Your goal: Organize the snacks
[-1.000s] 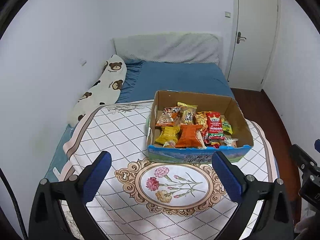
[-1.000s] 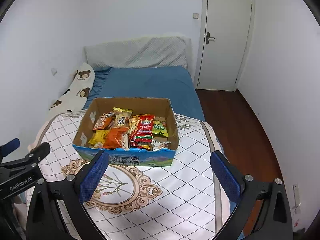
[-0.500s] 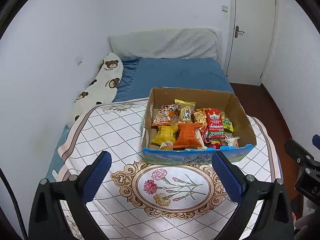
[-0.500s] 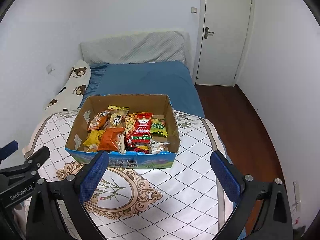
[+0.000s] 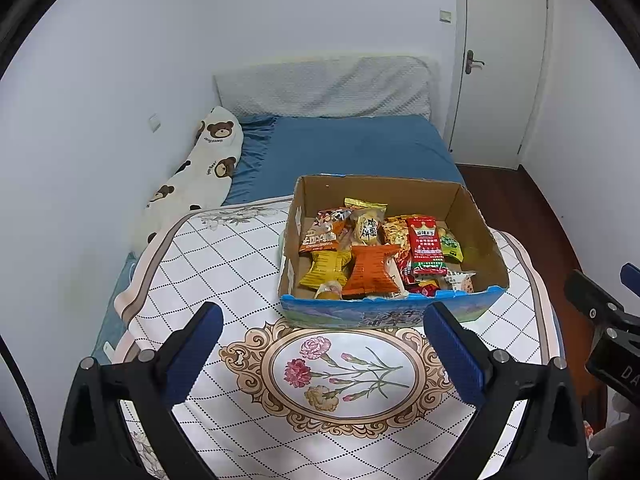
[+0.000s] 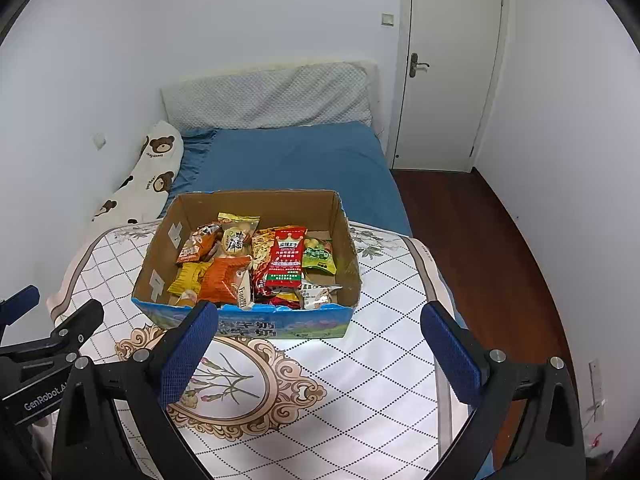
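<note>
- The left gripper (image 5: 322, 338) and right gripper (image 6: 318, 334) both hang spread wide, holding nothing, just short of the cardboard snack box (image 5: 384, 314).
- The box stands on a quilted floral mat (image 5: 224, 264) covering the blue bed (image 6: 296, 156).
- Bare wooden floor (image 6: 476, 240) runs alongside to the white door (image 6: 448, 64).

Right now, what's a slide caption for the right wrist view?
Open right gripper above the quilt, facing a cardboard box of snack packets.

The cardboard box (image 5: 476, 216) near wall hides the lowest snack packets (image 5: 372, 276); their print is too small to read. The right gripper (image 5: 608, 312) is cut off by the left view's edge, and the quilt (image 6: 360, 400) runs past the bottom edge.
</note>
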Demonstrator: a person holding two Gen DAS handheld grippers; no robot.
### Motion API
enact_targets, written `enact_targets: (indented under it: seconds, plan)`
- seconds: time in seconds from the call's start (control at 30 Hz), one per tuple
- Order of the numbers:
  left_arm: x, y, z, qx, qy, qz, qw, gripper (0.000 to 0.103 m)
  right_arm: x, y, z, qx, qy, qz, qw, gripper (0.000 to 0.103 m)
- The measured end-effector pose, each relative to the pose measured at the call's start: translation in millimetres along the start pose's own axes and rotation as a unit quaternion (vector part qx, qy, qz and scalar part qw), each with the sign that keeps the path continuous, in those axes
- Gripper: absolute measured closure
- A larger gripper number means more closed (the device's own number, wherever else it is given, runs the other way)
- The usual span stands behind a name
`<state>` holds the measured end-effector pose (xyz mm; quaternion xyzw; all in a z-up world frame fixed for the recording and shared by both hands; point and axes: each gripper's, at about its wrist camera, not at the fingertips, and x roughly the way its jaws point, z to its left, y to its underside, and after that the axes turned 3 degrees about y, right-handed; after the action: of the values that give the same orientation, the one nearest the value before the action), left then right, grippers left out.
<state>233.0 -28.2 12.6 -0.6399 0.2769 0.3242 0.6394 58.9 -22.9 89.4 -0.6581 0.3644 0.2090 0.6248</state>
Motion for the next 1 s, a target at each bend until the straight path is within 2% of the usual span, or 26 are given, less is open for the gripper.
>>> enact_targets:
  seconds: [1.0]
  plan:
    - [-5.9, -4.1, -0.3, 0.004, 0.008, -0.008, 0.9999, 0.000, -1.5, 1.7, -0.6, -0.001, -0.002, 0.000, 1.000, 0.000]
